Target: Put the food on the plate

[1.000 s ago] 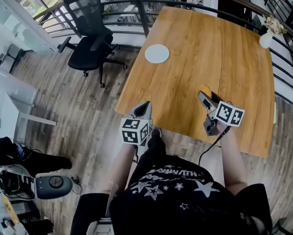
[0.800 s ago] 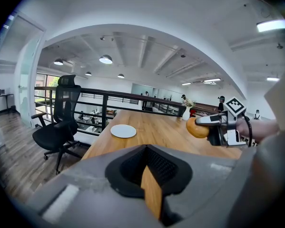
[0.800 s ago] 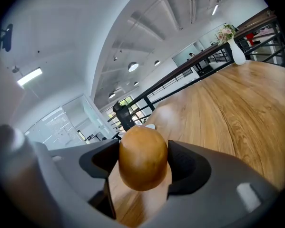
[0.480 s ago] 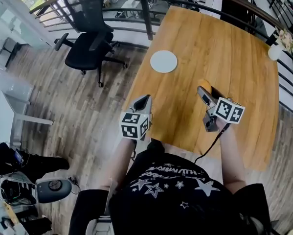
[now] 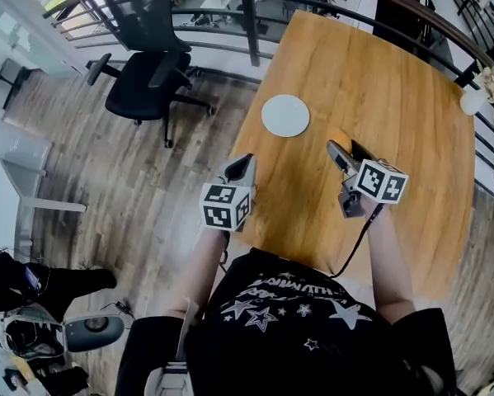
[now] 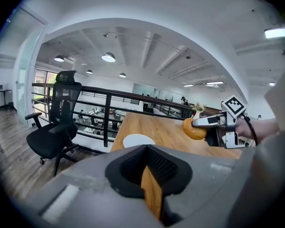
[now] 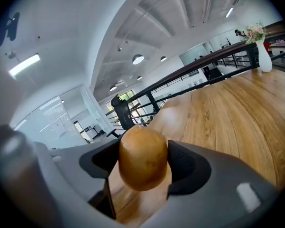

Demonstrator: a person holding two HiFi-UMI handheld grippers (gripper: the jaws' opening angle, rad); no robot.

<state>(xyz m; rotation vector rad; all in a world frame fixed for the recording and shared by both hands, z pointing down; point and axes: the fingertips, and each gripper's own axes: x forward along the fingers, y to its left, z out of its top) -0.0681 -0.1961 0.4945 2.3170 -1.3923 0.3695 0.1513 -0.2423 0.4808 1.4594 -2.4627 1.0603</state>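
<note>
progress: roughly halfway | food (image 7: 143,158) is picked up, pinched between the jaws of the right gripper (image 5: 344,148), held just over the table (image 5: 395,81), near the plate (image 5: 285,115) | left gripper (image 5: 242,165): jaws pressed together, nothing held | left to do: plate's bare, food not yet set down on it

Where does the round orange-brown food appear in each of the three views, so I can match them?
Head view: right of centre, food between the right hand-held gripper's jaws.
Left gripper view: right of centre, mid height, food.
Right gripper view: low centre, food clamped between the jaws.
Shared landmark: the black office chair.
</note>
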